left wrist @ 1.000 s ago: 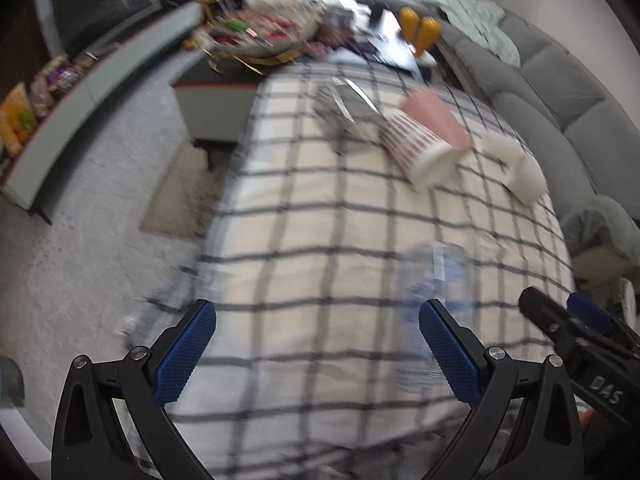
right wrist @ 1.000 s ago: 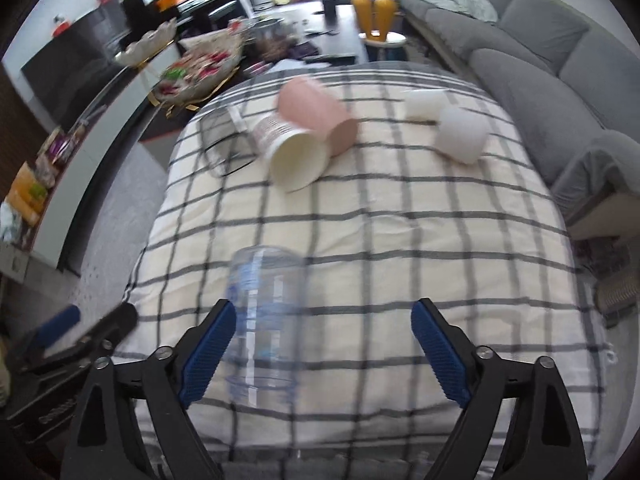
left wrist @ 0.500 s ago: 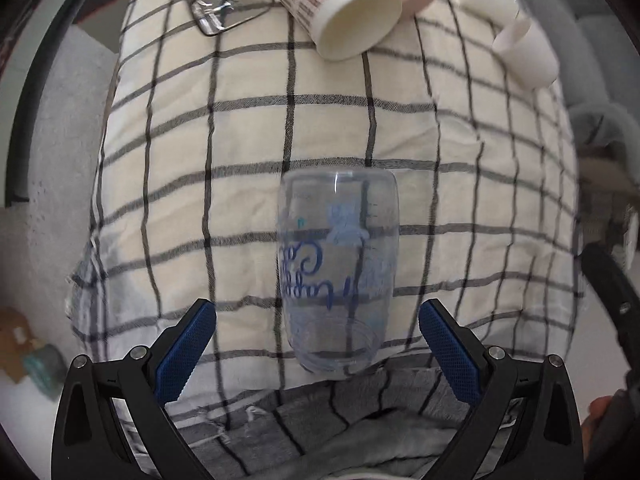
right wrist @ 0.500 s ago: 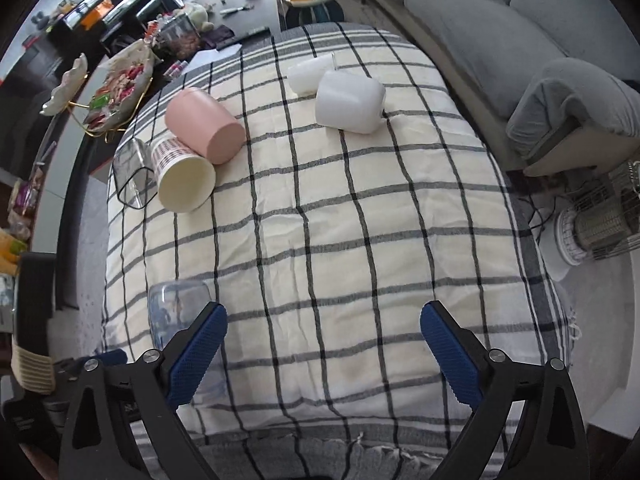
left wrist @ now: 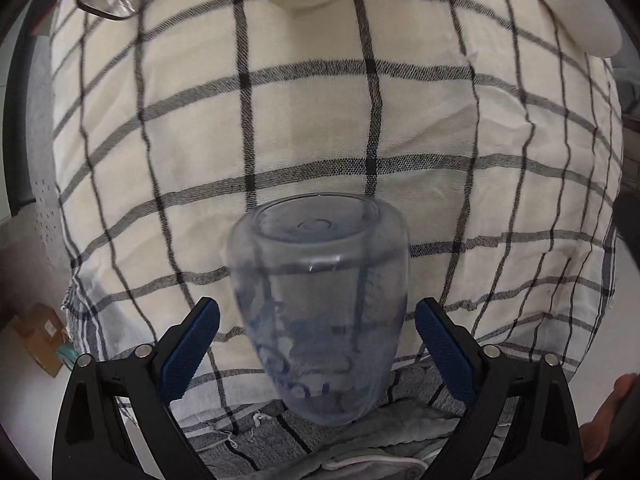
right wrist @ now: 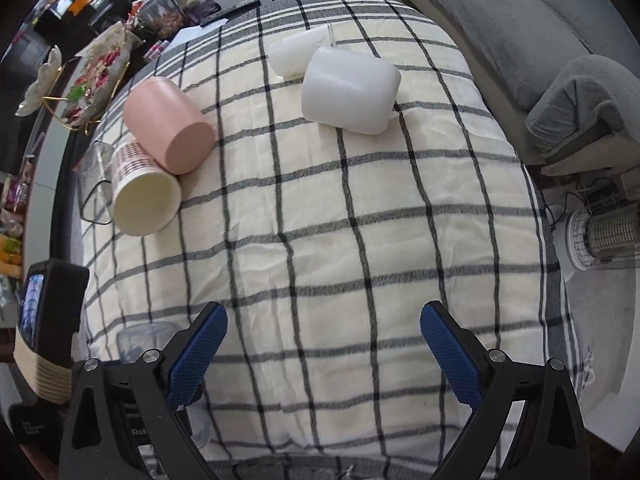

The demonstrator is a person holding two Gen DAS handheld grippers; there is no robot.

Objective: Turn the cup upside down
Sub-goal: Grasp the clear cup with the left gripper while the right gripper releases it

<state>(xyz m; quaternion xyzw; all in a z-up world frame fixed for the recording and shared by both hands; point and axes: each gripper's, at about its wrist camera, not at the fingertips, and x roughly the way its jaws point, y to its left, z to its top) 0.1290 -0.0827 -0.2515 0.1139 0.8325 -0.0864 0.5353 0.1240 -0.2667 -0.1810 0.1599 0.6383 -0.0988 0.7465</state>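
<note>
A clear plastic cup [left wrist: 320, 304] with blue lettering lies on the checked cloth [left wrist: 320, 128] near the table's front edge, its base pointing away from me. My left gripper [left wrist: 318, 340] is open, with its blue fingers on either side of the cup and a gap on both sides. In the right wrist view a bit of the same cup [right wrist: 140, 340] shows at the lower left, behind the left finger. My right gripper [right wrist: 324, 344] is open and empty above the cloth.
A pink cup [right wrist: 168, 128] and a striped paper cup [right wrist: 140, 196] lie on their sides at the back left, beside a glass container [right wrist: 94, 168]. Two white cups [right wrist: 348, 88] lie at the back. A grey sofa [right wrist: 520, 20] and a heater [right wrist: 608, 236] are to the right.
My left gripper has moved down and closer, so the clear cup now sits between its fingers. The right gripper has shifted a little nearer the table.
</note>
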